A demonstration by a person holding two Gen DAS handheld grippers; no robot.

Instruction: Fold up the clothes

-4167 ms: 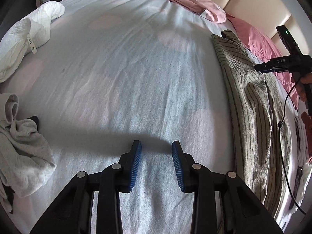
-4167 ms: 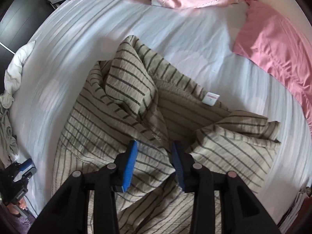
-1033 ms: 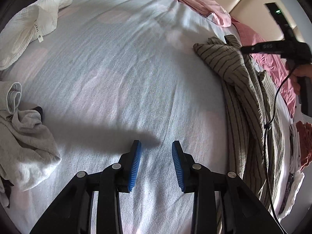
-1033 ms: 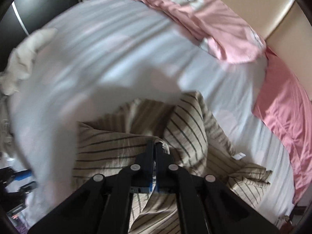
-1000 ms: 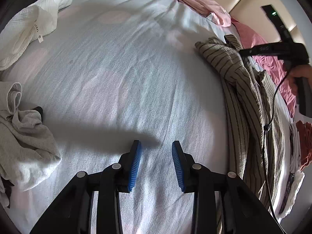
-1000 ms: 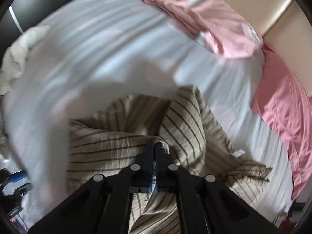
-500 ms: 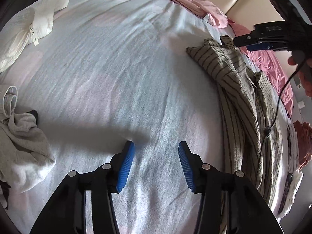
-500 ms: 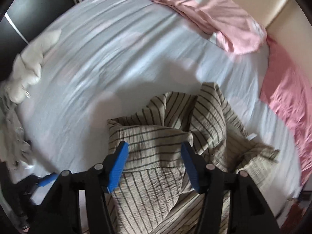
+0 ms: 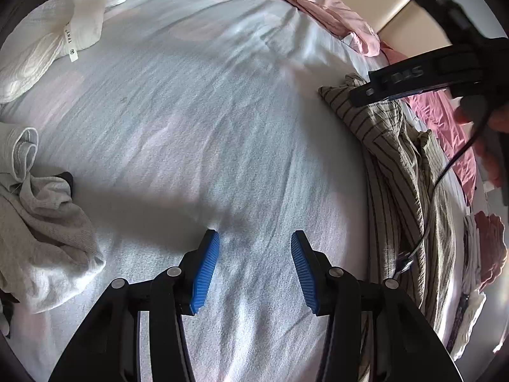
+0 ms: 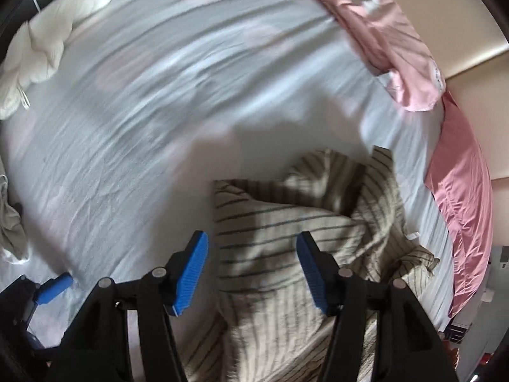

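Observation:
A beige shirt with dark stripes [image 10: 286, 222] lies crumpled on the white bed sheet [image 10: 143, 127], one fold turned over on top. My right gripper [image 10: 253, 238] hangs just above that fold, open, its blue pads clear of the cloth. In the left wrist view the shirt [image 9: 397, 146] stretches along the bed's right side, under the right gripper's black body [image 9: 420, 73] and a person's hand [image 9: 496, 121]. My left gripper [image 9: 254, 238] is open over bare sheet [image 9: 206, 111], with nothing between its fingers.
A white garment [image 9: 54, 41] lies at the far left and a grey one [image 9: 41, 222] at the near left. A pink duvet [image 10: 381, 16] and a pink pillow [image 10: 461, 191] line the headboard side. Folded clothes [image 9: 486, 245] are stacked at the right edge.
The right gripper, shut on a shirt fold a second ago, has opened, let the fold drop flat, and shifted left. The left gripper's jaws have spread wider; it stayed put.

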